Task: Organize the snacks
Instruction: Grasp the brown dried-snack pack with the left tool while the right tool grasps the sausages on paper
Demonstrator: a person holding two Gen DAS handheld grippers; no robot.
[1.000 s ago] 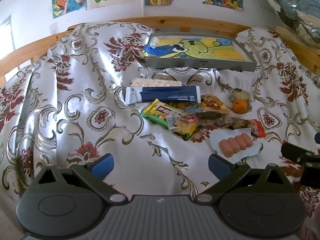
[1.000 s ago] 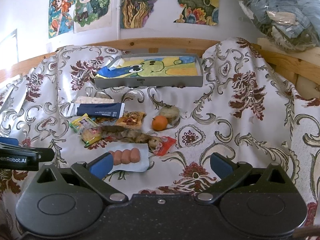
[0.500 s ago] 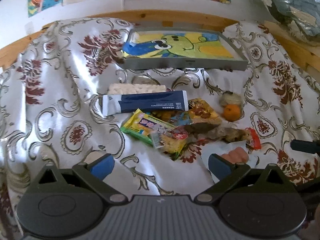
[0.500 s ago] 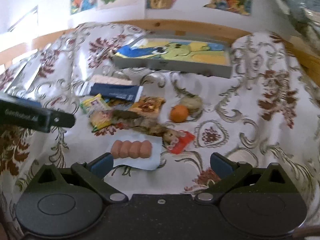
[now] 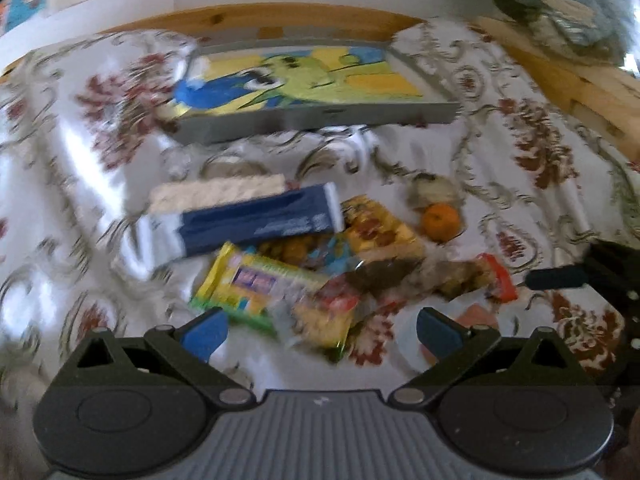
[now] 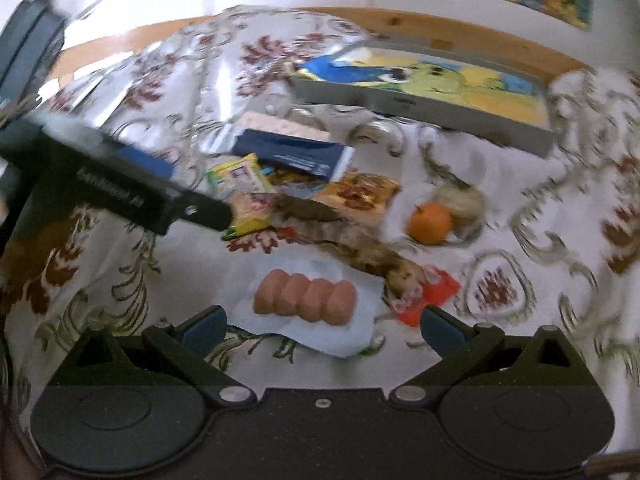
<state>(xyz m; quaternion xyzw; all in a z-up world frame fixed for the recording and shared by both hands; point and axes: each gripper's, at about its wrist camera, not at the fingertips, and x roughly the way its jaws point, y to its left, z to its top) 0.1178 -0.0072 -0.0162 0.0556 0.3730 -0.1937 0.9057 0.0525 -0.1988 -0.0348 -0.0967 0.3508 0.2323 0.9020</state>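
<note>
A heap of snacks lies on the patterned cloth: a dark blue packet (image 5: 256, 222) over a white wafer pack (image 5: 216, 192), a yellow-green packet (image 5: 248, 284), an orange packet (image 5: 380, 228), an orange fruit (image 5: 441, 222) and a red-ended wrapper (image 5: 496, 280). The right wrist view shows a sausage pack (image 6: 306, 297) on white wrapping, the orange fruit (image 6: 429, 223) and the blue packet (image 6: 292, 152). My left gripper (image 5: 320, 330) is open, just short of the yellow-green packet. My right gripper (image 6: 322, 326) is open, the sausage pack just beyond its fingertips. The left gripper's arm (image 6: 120, 188) crosses the right view.
A grey tray (image 5: 320, 118) with a cartoon picture lining stands at the back, against a wooden rail (image 5: 280, 20). The tray (image 6: 424, 100) also shows in the right view. The right gripper's finger (image 5: 556, 278) juts in at the left view's right edge. The cloth is rumpled.
Both grippers have moved forward and down toward the snack heap, which now looms larger. The left gripper's arm has swung further into the right view. Both stay open.
</note>
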